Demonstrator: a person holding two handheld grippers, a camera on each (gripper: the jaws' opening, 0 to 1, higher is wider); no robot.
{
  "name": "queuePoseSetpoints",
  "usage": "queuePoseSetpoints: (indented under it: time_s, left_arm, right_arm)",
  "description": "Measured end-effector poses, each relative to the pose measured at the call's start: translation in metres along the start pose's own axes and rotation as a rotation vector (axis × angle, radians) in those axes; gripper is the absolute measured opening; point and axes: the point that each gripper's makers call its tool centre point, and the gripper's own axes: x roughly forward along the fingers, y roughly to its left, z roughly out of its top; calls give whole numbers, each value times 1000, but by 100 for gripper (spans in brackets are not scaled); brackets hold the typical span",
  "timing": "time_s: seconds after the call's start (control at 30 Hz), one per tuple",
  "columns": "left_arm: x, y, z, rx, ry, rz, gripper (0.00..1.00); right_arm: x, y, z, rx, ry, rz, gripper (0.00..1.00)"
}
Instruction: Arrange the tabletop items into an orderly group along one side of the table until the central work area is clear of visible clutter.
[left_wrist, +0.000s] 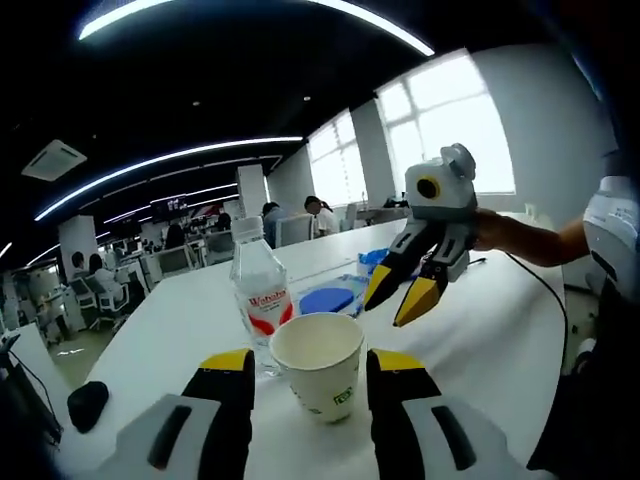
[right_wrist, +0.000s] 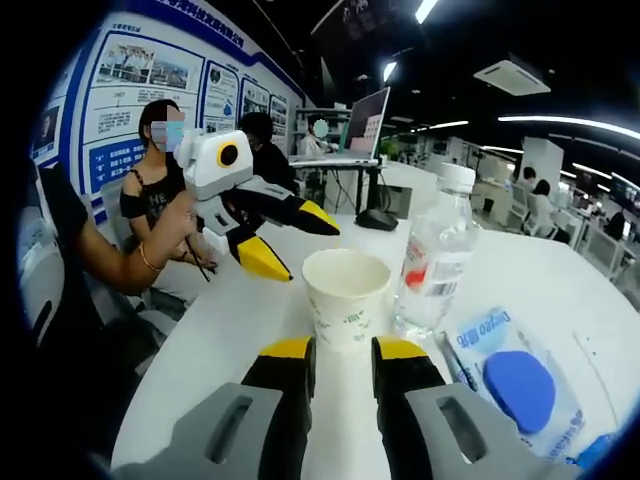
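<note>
cup: paper cup (left_wrist: 320, 375) upright on white counter (left_wrist: 490, 340), just beside water bottle (left_wrist: 260, 295), mid-counter
left gripper (left_wrist: 310, 375): jaws wide, straddling the cup, not gripping
right gripper (right_wrist: 340, 360): jaws narrow and empty, cup just ahead of the tips
step tip: probably a cup grasp; close left jaws gently on mid-wall, thin paper crushes; keep clear of bottle
left gripper view extra: black mouse (left_wrist: 88, 403) near counter edge
right gripper view extra: blue wipes pack (right_wrist: 515, 385) beside bottle, laptop (right_wrist: 362, 122) further back
</note>
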Motion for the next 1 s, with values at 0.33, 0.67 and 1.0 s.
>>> queuePoseSetpoints:
  time_s: [0.33,0.67,1.0]
  left_arm:
    - [6,-24,29,37,-42,-42,44]
    - [23,-52,42,46,-64,-109,44]
    - [43,-89,52,72,-80,-201,44]
  right_arm:
    - [-29,-5,-4,4,-19,-47,20]
    - [-59,-4,-11,4,-18,-98,20]
    - [-91,-9,-28,23,-8,-166,20]
